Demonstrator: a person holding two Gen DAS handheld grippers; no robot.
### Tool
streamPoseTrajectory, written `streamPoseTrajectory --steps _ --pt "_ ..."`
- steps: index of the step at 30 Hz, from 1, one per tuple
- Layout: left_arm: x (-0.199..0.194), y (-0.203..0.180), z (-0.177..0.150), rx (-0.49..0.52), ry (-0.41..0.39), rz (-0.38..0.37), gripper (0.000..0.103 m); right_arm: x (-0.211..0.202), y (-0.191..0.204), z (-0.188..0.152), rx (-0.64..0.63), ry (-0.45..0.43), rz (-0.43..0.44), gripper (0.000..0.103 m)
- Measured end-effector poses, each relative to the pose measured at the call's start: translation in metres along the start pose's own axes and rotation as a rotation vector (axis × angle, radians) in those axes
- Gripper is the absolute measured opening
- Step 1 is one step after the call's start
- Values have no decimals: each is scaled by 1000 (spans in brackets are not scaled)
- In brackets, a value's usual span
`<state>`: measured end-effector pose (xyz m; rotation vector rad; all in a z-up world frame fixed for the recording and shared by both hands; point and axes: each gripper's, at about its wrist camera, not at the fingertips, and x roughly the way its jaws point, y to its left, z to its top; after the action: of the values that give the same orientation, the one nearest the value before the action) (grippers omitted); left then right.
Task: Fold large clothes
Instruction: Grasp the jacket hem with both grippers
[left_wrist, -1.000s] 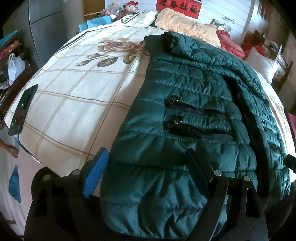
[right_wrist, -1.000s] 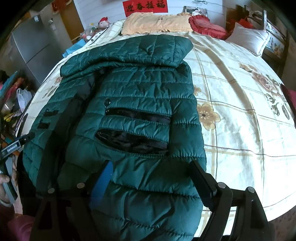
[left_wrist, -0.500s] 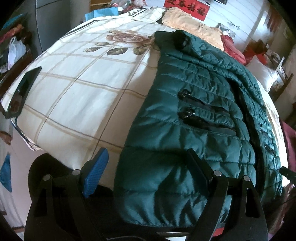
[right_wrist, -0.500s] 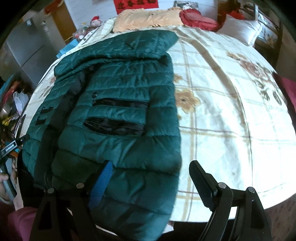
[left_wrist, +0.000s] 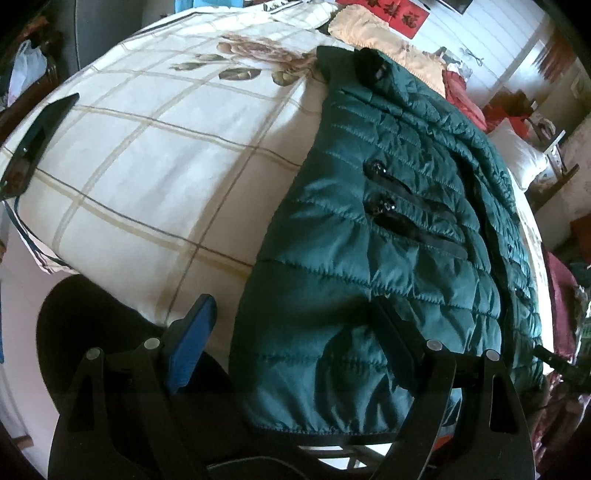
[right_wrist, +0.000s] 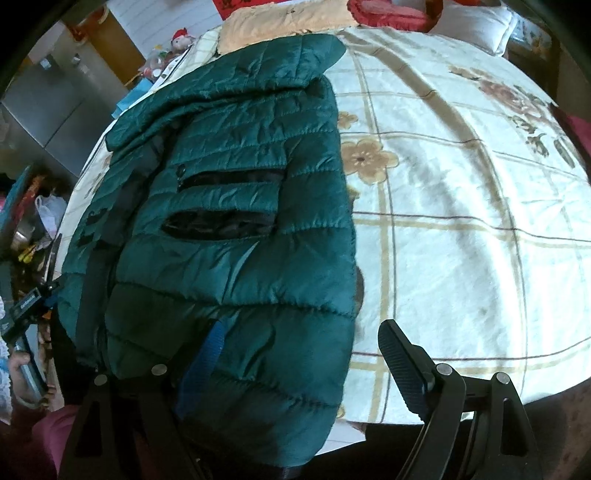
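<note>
A dark green quilted puffer jacket (left_wrist: 388, 251) lies lengthwise on a bed with a cream checked floral sheet (left_wrist: 155, 155); its hem hangs over the near bed edge. Two zip pockets show on each front panel. My left gripper (left_wrist: 295, 339) is open at the hem's left corner, with jacket fabric lying between its fingers. In the right wrist view the jacket (right_wrist: 236, 221) fills the left half. My right gripper (right_wrist: 299, 354) is open at the hem's right corner, its blue-padded finger (right_wrist: 207, 354) over the fabric, its black finger (right_wrist: 399, 354) over bare sheet (right_wrist: 461, 221).
A dark phone-like slab (left_wrist: 37, 140) lies at the bed's left edge. A tan blanket (right_wrist: 288, 22), a red cushion (right_wrist: 391, 14) and a white pillow (left_wrist: 517, 155) sit at the headboard end. Grey cabinets (right_wrist: 55, 99) and clutter stand at the left. The other hand-held gripper (right_wrist: 26, 310) shows at the left.
Both grippers have pulled back toward the foot of the bed. The jacket hem now hangs further over the bed edge. Both grippers stay open.
</note>
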<state>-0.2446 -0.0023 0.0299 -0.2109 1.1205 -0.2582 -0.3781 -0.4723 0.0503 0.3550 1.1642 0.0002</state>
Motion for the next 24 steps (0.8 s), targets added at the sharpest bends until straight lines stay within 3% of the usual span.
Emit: streamPoseTrajectory --steps 9,17,19,20,24 --pt "2 -8 -3 57 22 -1 85 11 10 -7 -22 60 111 85" --pt "4 -15 -2 111 77 -7 85 15 11 -1 -8 48 162 85" --pt "4 -16 -2 114 77 -6 85 15 12 -1 -24 33 147 74" --pt "4 -17 -2 116 74 -5 84 15 12 0 -33 27 138 60" --pt "0 -21 -4 120 60 -11 49 9 15 3 -74 4 150 34"
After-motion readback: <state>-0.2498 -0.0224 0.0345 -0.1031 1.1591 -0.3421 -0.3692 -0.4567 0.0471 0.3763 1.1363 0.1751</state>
